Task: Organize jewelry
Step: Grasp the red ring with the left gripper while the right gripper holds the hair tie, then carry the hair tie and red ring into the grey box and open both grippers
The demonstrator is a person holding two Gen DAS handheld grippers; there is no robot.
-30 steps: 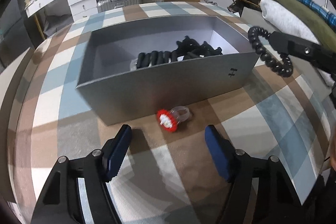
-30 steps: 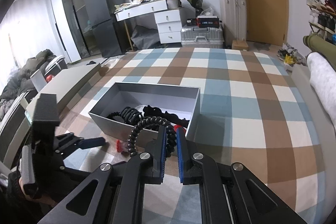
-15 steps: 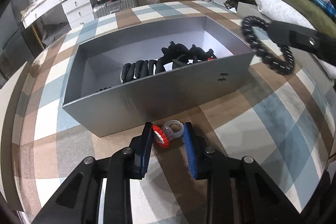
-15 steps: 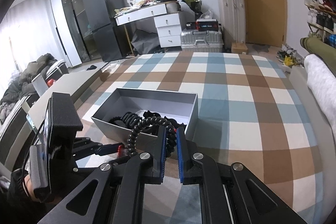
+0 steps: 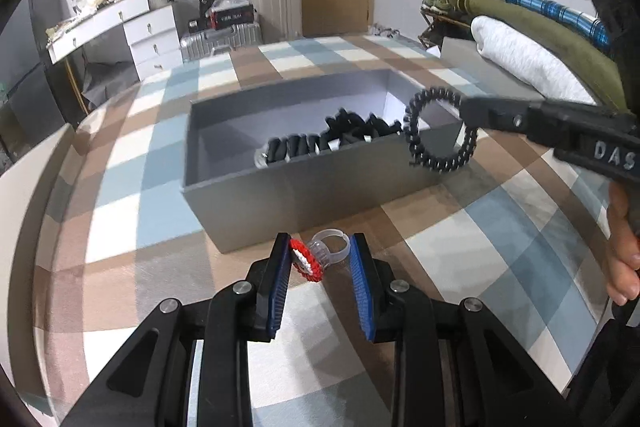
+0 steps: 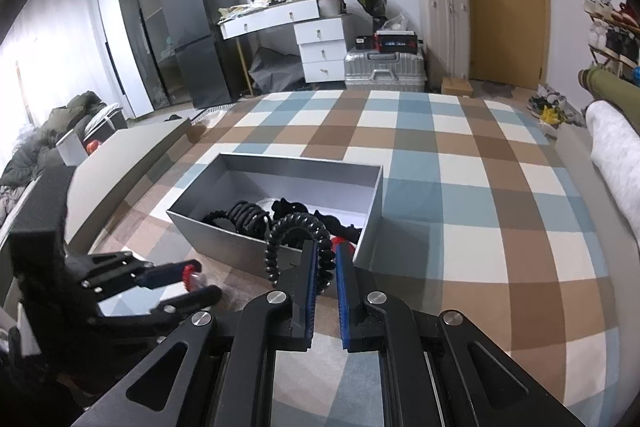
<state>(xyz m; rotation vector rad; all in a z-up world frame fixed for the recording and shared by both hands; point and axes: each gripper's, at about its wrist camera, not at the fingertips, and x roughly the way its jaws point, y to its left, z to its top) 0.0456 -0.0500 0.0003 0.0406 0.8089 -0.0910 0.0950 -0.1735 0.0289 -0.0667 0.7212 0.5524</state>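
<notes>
My left gripper (image 5: 320, 242) is shut on a ring (image 5: 316, 257) with a red-and-white top and a clear band, holding it just above the checked cloth in front of the grey box (image 5: 320, 187). The right wrist view shows that left gripper (image 6: 192, 281) with the ring (image 6: 191, 274) to the left of the box (image 6: 224, 239). My right gripper (image 6: 325, 251) is shut on a black beaded bracelet (image 6: 296, 227), which hangs over the box's near right corner; in the left wrist view the bracelet (image 5: 440, 129) dangles from the right gripper (image 5: 470, 113). Black jewelry (image 5: 340, 139) lies inside the box.
The checked cloth (image 6: 460, 211) spreads wide around the box. A grey lid (image 6: 132, 163) lies to the left. Rolled white and green blankets (image 5: 532, 59) line the right side. A hand (image 5: 624, 259) grips the right tool. Suitcases (image 6: 384, 71) and a desk stand at the back.
My left gripper's jaws closed in on the ring and gripped it, then rose with it off the cloth. My right gripper stayed shut on the bracelet in about the same place.
</notes>
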